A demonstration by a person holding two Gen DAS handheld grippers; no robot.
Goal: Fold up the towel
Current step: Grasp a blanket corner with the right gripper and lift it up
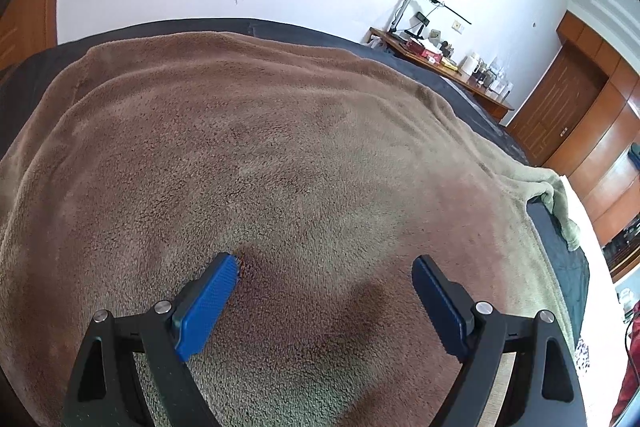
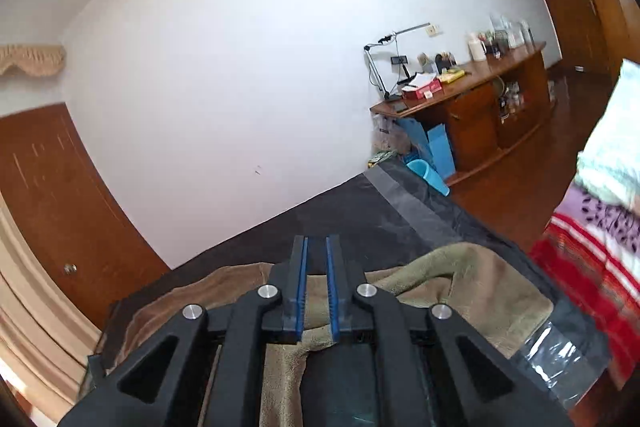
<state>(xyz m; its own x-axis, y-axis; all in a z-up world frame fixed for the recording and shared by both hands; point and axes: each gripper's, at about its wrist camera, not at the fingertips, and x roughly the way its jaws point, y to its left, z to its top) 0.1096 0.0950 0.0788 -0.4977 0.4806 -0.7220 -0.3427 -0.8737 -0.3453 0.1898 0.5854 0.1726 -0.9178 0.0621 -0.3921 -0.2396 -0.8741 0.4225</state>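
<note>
Towel (image 1: pixel 280 155) spread flat over dark bed cover (image 1: pixel 400 55). Left gripper (image 1: pixel 326 277) held wide apart over towel, nothing gripped. Right gripper (image 2: pixel 316 247) narrowed to slim gap, nothing pinched between pads, towel corner (image 2: pixel 460 267) below. Risk: corner missed, fold skewed.

Lighting: bright, even daylight, both views; white wall (image 2: pixel 240 67) near blown out. Shadows: soft dark patches on towel (image 1: pixel 280 167) under left gripper (image 1: pixel 325 265) fingers. Glare: sheen on clear tape (image 2: pixel 556 351), right view. Blur: motion smear on striped fabric (image 2: pixel 592 247) at right edge. Distortion: strong fisheye bowing, black vignette in corners. Centre focus sharp.
</note>
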